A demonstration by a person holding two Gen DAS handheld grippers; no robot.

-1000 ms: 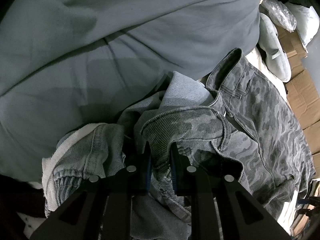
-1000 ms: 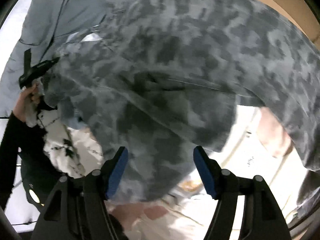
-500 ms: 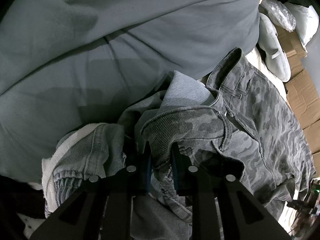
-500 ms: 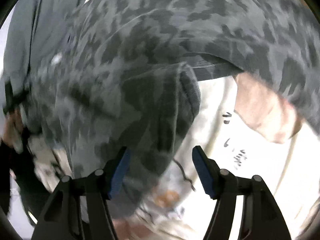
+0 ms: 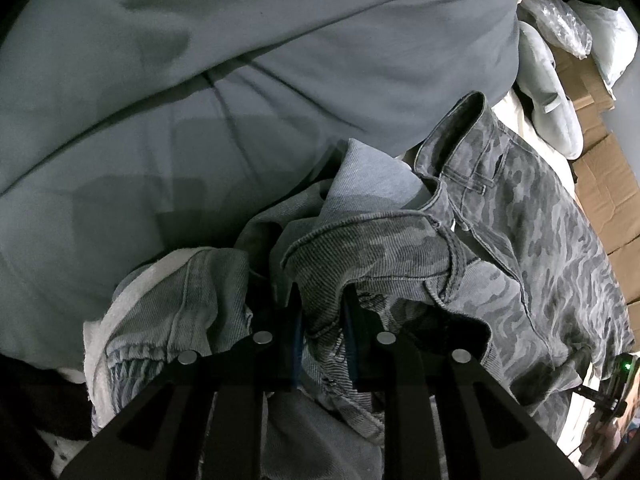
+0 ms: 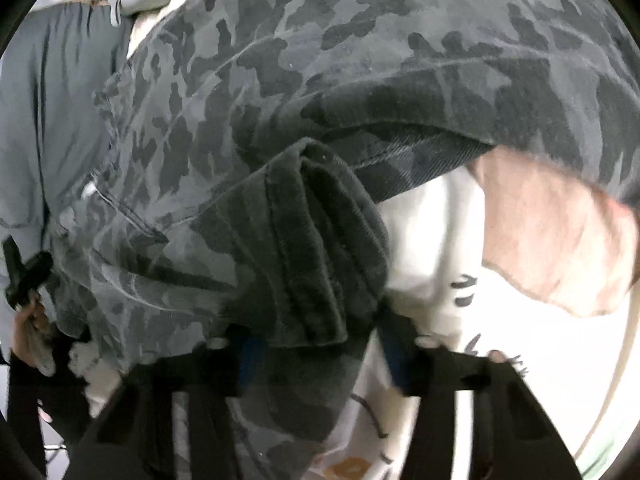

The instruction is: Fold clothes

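Note:
Grey camouflage trousers (image 5: 540, 240) lie spread to the right on a heap of clothes. My left gripper (image 5: 320, 312) points steeply down and is shut on their bunched waistband. In the right wrist view the same trousers (image 6: 360, 60) fill the top, and a folded leg hem (image 6: 312, 240) hangs down between the fingers of my right gripper (image 6: 316, 344). Its jaws are closing around the hem; the left pad touches the cloth, while a sliver of white shows beside the right pad. The left gripper (image 6: 28, 276) and a hand (image 6: 28, 328) show at the far left.
A big grey-blue duvet (image 5: 200, 80) fills the back. A pale denim garment (image 5: 192, 292) lies left of the waistband. Under the trousers is a white printed garment (image 6: 460, 240) with a pink patch (image 6: 552, 240). Cardboard boxes (image 5: 600, 184) and plastic bags (image 5: 560, 16) sit at the right.
My right gripper has dropped and rolled toward the trouser leg hem, and its jaws have narrowed around it. The left gripper has kept still on the waistband.

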